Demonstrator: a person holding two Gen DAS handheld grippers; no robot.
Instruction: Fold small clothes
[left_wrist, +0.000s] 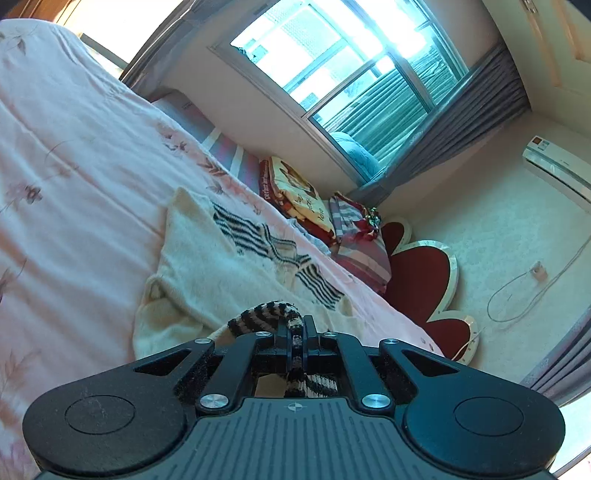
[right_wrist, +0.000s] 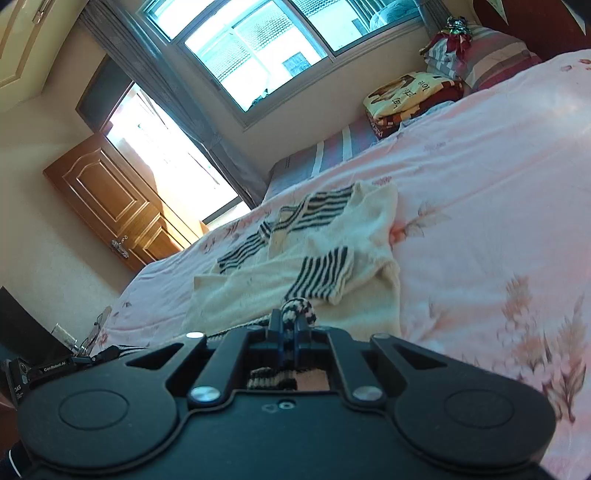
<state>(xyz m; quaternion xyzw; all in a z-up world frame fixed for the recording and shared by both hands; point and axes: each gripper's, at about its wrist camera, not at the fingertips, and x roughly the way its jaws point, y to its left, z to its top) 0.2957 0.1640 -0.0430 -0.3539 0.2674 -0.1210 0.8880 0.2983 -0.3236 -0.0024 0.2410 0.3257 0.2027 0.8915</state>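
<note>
A small cream knit sweater (left_wrist: 221, 273) with black-striped collar and cuffs lies on the pink floral bedspread (left_wrist: 74, 166). It also shows in the right wrist view (right_wrist: 325, 251), with one striped sleeve folded over its body. My left gripper (left_wrist: 297, 328) is shut on the sweater's striped hem (left_wrist: 266, 314), bunched between the jaws. My right gripper (right_wrist: 291, 321) is shut on another part of the striped hem (right_wrist: 301, 308). Both hold the near edge just above the bed.
Folded blankets (left_wrist: 295, 192) and a striped pillow (left_wrist: 362, 251) lie at the bed's head, by a red headboard (left_wrist: 421, 280). A window (left_wrist: 332, 62) is beyond. In the right wrist view, a wooden door (right_wrist: 118, 199) stands left of the bedspread (right_wrist: 498, 184).
</note>
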